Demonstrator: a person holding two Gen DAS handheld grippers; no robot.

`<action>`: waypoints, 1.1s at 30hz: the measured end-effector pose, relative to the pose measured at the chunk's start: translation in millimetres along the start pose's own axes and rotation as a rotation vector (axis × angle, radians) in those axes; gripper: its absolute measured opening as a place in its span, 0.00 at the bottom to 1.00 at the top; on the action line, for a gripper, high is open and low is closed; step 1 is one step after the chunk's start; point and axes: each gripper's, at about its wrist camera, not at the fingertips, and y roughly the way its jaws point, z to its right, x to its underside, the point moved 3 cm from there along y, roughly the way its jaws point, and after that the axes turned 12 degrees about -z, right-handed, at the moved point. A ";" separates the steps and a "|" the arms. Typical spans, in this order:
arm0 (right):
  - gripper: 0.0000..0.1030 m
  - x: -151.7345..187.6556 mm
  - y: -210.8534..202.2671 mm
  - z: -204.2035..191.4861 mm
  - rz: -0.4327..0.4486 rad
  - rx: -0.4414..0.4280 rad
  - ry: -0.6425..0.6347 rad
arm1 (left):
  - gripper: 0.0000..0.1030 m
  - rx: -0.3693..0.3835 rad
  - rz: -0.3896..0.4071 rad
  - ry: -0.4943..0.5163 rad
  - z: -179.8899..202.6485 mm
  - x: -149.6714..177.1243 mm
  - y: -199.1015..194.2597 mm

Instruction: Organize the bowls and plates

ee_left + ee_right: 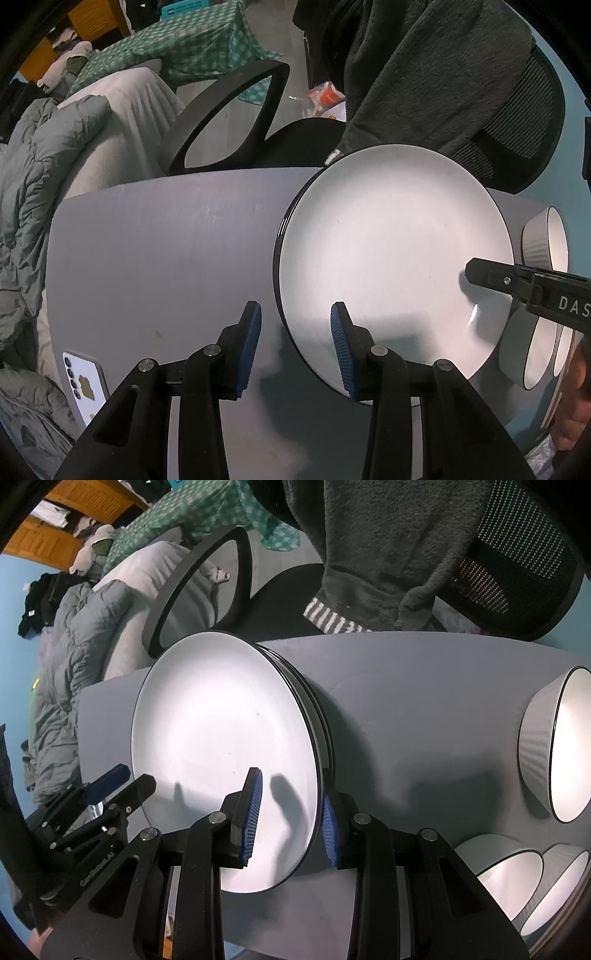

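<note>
While the top white plate (221, 746) is sitting on the plate stack (317, 716) near the worktop's (424, 701) far edge | right tool (290, 816) is clenching its rim | left tool (295, 347) is straddling the opposite rim, released | advice: be lowering level, freeing the right last.

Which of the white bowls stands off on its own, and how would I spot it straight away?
Start at the grey table and find the stack of white plates. To the right of it sit the ribbed white bowls with thin dark rims. The lone bowl is the one nearer the chair, while the other two bowls huddle together closer to the camera.
</note>
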 end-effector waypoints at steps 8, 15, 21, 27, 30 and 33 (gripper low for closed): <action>0.34 4.3 -4.8 2.9 0.021 0.053 -0.010 | 0.45 0.019 0.033 -0.029 -0.3 12.5 -10.6; 0.36 16.2 -17.0 4.4 0.073 0.140 -0.025 | 0.46 0.051 0.086 -0.041 6.0 30.9 -31.0; 0.46 36.1 -44.1 3.0 0.163 0.248 -0.068 | 0.59 0.092 0.192 -0.045 16.3 55.1 -64.8; 0.49 64.6 -70.1 3.4 0.237 0.309 -0.100 | 0.59 0.140 0.236 -0.023 28.9 73.4 -83.5; 0.50 78.8 -81.0 6.4 0.258 0.318 -0.097 | 0.59 0.161 0.255 -0.005 36.1 81.6 -91.9; 0.54 92.3 -91.4 10.7 0.272 0.317 -0.091 | 0.59 0.169 0.272 0.010 41.8 88.2 -98.4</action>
